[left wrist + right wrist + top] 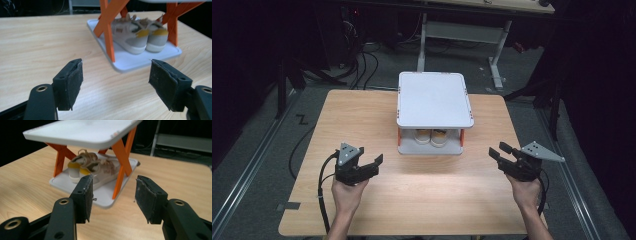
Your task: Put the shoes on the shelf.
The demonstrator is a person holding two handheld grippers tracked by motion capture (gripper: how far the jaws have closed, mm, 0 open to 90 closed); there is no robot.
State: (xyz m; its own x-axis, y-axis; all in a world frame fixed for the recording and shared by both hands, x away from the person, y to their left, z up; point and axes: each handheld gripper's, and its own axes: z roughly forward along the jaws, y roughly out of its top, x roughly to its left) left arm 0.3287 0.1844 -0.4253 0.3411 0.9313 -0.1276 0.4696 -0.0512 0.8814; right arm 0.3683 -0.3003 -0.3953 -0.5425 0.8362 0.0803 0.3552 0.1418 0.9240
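Note:
A small two-tier rack with white shelves and orange crossed legs stands at the middle back of the wooden table. On its lower shelf sit a pair of grey and yellow sneakers, heels toward me. My left gripper is held open at the front left, its jaws empty and aimed at the rack. At the front right, my right gripper is open too, with nothing between its pads.
The rack's top shelf is bare. Bare table surface lies between the two grippers and the rack. Beyond the table stand a desk frame and floor cables. Black cable trails from the left gripper.

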